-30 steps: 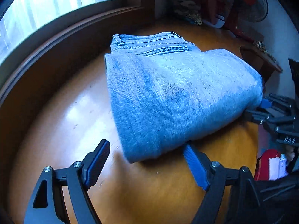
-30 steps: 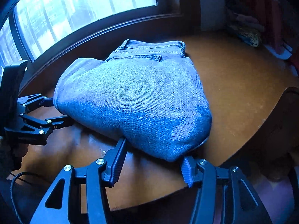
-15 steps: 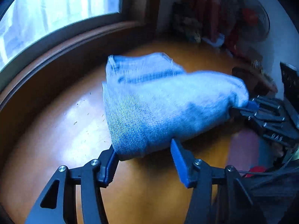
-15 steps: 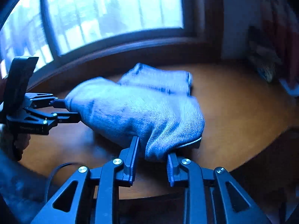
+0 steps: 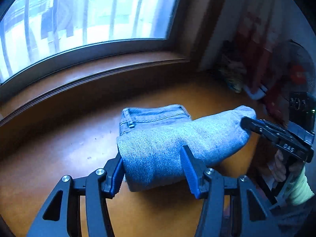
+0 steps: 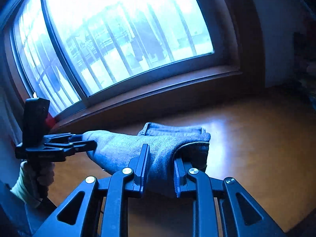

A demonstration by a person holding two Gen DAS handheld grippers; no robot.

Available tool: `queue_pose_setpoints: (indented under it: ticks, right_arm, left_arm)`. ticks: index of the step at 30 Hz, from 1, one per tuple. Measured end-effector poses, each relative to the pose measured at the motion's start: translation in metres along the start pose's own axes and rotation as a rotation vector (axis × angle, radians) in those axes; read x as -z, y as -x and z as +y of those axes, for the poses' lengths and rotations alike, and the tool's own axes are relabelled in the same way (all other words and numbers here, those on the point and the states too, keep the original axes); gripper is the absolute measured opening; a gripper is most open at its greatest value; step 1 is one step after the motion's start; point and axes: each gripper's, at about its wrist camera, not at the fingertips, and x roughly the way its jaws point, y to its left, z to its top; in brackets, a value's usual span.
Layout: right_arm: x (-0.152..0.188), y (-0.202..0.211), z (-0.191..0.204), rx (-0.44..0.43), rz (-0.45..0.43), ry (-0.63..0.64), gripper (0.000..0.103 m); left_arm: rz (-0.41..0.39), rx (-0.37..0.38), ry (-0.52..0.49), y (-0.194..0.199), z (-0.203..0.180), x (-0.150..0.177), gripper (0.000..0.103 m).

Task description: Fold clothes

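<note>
Jeans [image 5: 158, 148] folded, long axis spanning grippers, waistband toward window [image 5: 79, 19].

Our left gripper [image 5: 153, 174] reaches forward toward twelve o'clock with its blue-padded fingers [image 5: 116, 174] pressed on either side of the near fold of the jeans [image 5: 158, 150], and in the right wrist view it comes in from nine o'clock with our left hand [image 6: 42, 174] wrapped around its handle below a pale sleeve cuff. Our right gripper [image 6: 160, 167] likewise points toward twelve o'clock, its fingers [image 6: 143, 164] clamped on the fold at the other end. In the left wrist view it enters from three o'clock, our right hand [image 5: 280, 166] gripping the handle beneath it.
</note>
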Motion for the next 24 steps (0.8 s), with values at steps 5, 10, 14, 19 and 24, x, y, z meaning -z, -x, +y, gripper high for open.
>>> queue_pose_setpoints:
  ticks: [5,10,14,19,24]
  right_arm:
    - [-0.034,-0.037,-0.032,-0.062,0.031,-0.042,0.022]
    - [-0.07,-0.074,-0.054,-0.051,0.017,-0.054,0.022]
    - [-0.094,-0.112,-0.071,-0.033,0.007,-0.084,0.022]
    - [-0.104,-0.162,-0.075,0.056,0.024,-0.021,0.022]
    - [-0.098,-0.213,-0.078,0.129,0.111,0.047,0.022]
  left_arm:
    - [0.012,-0.049,0.099,-0.03,0.015,-0.026,0.051]
    - [-0.013,-0.106,0.142,-0.054,0.021,-0.058,0.051]
    - [-0.049,-0.174,0.151,-0.078,0.023,-0.086,0.054]
    - [-0.065,-0.325,0.115,-0.117,0.023,-0.104,0.054]
    - [-0.031,-0.449,0.038,-0.153,0.022,-0.105,0.055]
